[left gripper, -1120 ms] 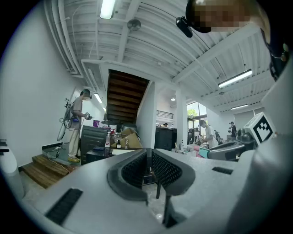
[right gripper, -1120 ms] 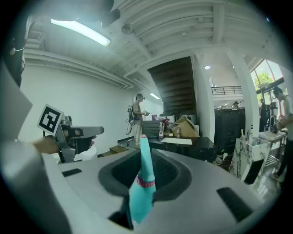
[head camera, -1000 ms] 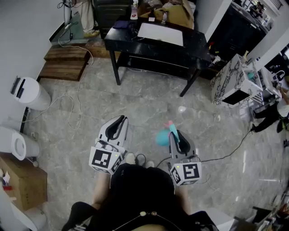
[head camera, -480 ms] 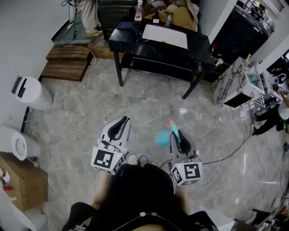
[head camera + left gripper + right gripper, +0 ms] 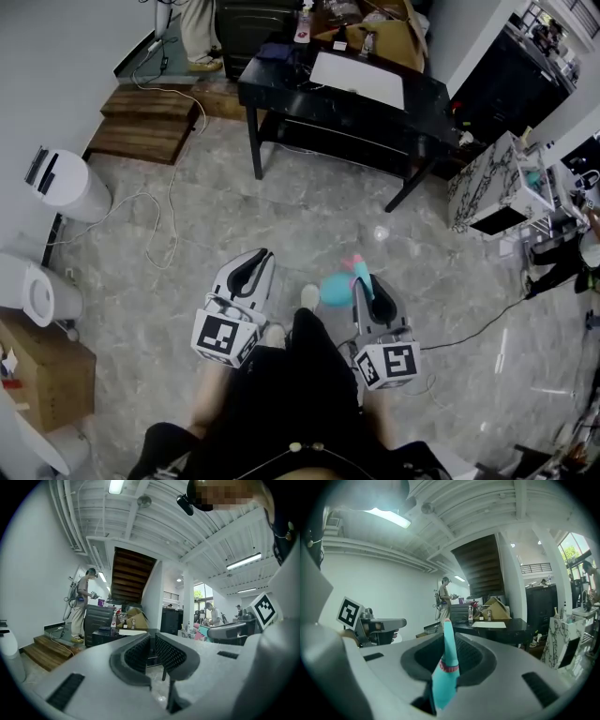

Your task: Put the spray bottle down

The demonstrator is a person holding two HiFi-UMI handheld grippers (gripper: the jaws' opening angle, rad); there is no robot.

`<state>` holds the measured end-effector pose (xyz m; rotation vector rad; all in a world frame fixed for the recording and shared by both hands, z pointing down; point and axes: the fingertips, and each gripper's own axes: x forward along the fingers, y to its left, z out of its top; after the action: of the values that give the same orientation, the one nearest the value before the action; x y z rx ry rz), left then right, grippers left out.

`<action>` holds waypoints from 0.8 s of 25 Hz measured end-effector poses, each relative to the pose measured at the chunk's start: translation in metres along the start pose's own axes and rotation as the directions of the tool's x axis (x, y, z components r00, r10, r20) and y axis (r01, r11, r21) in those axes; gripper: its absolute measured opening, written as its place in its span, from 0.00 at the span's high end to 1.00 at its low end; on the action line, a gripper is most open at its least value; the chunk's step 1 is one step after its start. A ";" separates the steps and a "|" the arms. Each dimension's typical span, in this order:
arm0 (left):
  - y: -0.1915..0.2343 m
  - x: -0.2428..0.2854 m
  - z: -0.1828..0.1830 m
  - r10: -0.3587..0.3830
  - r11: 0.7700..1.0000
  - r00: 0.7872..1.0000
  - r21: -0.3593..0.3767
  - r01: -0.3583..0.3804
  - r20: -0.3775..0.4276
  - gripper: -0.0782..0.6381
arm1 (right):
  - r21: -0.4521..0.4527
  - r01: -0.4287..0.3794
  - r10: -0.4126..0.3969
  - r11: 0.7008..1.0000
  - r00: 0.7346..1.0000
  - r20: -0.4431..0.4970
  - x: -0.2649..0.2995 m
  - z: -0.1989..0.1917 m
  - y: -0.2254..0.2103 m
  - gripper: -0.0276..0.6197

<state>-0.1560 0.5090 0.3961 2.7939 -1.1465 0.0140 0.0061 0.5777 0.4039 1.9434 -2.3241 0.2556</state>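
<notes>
- Right tongs [image 5: 371,283] were clamped on the spray bottle [image 5: 335,288]. In the right gripper view, the teal neck [image 5: 446,663] stood pinched between the 2 pads, with the tip rising above them.
- Left tongs [image 5: 256,257] stood narrow, with only a slim gap between the pads [image 5: 140,652] and nothing in it. They were apart from the bottle and played no part in the grip.
- Bottle position: in the air over the marble floor [image 5: 187,253], in front of the person's body and resting on nothing.
- In the head view, the round teal body bulged out to the left of the right tongs, toward the left tongs. The pink nozzle [image 5: 354,262] lay at the far end.
- Long axis: in the right gripper view it ran roughly upright and slightly tilted, crossing the line the tongs pointed along rather than following it.
- Key relation: the black counter [image 5: 427,108] lay ahead of both tongs and well apart from them. Open floor lay between, and a white sheet [image 5: 358,79] sat on the counter top.
- Judgement: the bottle was in carry and not yet set down. Only the right hand could place it.
- Judgement: the base would need to meet a surface flat before the pads let go, as a tilted release risked tipping it.
</notes>
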 end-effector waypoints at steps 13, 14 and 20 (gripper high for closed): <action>0.063 0.152 0.008 0.032 0.998 0.998 -0.055 -0.029 0.052 0.84 | 0.001 -0.064 0.064 0.998 0.998 0.005 0.140 0.029 -0.091 0.83; 0.068 0.167 0.012 0.039 0.998 0.997 -0.058 -0.035 0.064 0.84 | 0.004 -0.071 0.071 0.997 0.997 0.004 0.154 0.032 -0.101 0.83; 0.082 0.238 0.022 0.026 1.000 0.999 -0.010 -0.026 0.046 0.84 | -0.006 -0.127 0.127 0.992 0.992 -0.008 0.223 0.047 -0.146 0.83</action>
<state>-0.0448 0.2821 0.3958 2.7847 -1.1899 -0.0542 0.1113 0.3278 0.4086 1.7906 -2.4435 0.2650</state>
